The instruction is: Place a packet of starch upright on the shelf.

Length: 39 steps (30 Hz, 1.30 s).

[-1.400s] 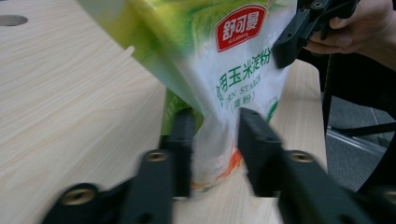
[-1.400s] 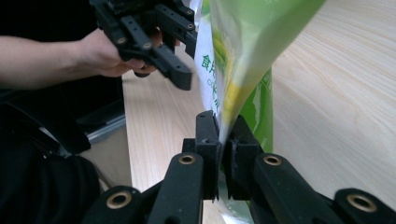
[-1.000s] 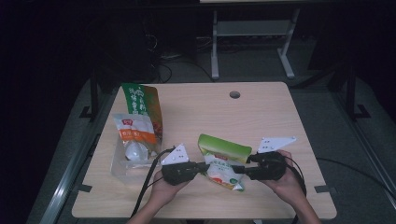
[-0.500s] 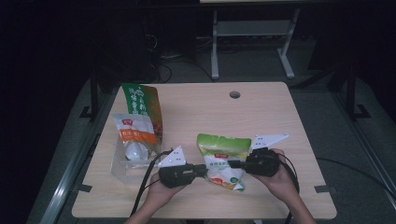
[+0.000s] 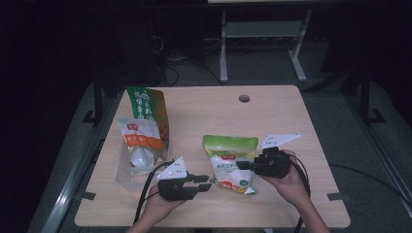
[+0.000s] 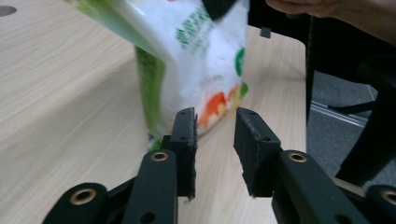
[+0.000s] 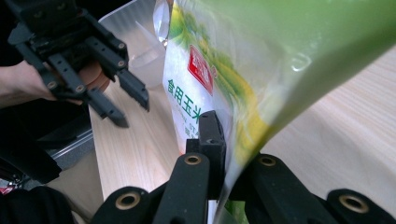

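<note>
A green-and-white pouch [image 5: 229, 162] stands tilted on the wooden table [image 5: 291, 121], near its front edge. My right gripper [image 5: 241, 165] is shut on the pouch's right edge; in the right gripper view the pads pinch the pouch [image 7: 243, 70] at the seam. My left gripper [image 5: 206, 183] sits just left of the pouch and apart from it. Its jaws have just been opening and nothing is between them. In the left gripper view the pouch [image 6: 196, 56] rises a little beyond the left gripper [image 6: 215, 126]. The right gripper view also shows the left gripper [image 7: 133, 114] open.
At the table's left a green-and-orange bag [image 5: 148, 109] and a white-and-orange bag [image 5: 138, 141] stand in a clear plastic container [image 5: 125, 175]. A cable hole [image 5: 244, 98] lies at the table's far side. Cables trail from both grippers toward the front edge.
The pouch went from lying low between both grippers to standing up. The left gripper let go and opened. The right gripper closed on the pouch's edge.
</note>
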Each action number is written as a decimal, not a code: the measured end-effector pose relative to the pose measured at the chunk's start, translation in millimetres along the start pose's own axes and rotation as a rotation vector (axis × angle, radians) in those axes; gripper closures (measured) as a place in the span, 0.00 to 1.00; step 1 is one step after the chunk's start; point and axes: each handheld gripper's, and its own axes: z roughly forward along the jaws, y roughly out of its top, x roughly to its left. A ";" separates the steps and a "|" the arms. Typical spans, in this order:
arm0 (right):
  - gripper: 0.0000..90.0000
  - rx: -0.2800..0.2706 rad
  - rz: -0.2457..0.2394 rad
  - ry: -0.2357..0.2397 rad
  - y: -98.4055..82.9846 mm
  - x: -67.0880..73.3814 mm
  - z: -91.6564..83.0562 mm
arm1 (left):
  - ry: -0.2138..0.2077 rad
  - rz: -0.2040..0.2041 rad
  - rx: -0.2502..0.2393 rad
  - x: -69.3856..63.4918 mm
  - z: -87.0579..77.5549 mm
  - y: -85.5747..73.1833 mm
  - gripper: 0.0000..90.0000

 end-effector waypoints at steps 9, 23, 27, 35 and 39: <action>0.98 -0.003 -0.009 0.005 24.6 -0.5 5.3 | -0.017 0.013 0.008 -13.7 -10.8 -4.6 0.65; 0.98 0.010 -0.057 0.057 73.7 13.7 29.0 | -0.037 0.027 0.025 -27.6 -18.6 -13.7 0.58; 0.98 0.012 -0.072 0.071 84.1 17.8 35.2 | -0.041 0.024 0.021 -30.4 -18.5 -15.6 0.57; 0.98 0.010 -0.098 0.100 105.7 28.5 46.7 | -0.053 0.035 0.027 -34.2 -17.3 -17.0 0.57; 0.98 0.011 -0.114 0.110 113.8 33.0 50.7 | -0.056 0.036 0.023 -35.4 -16.7 -17.6 0.56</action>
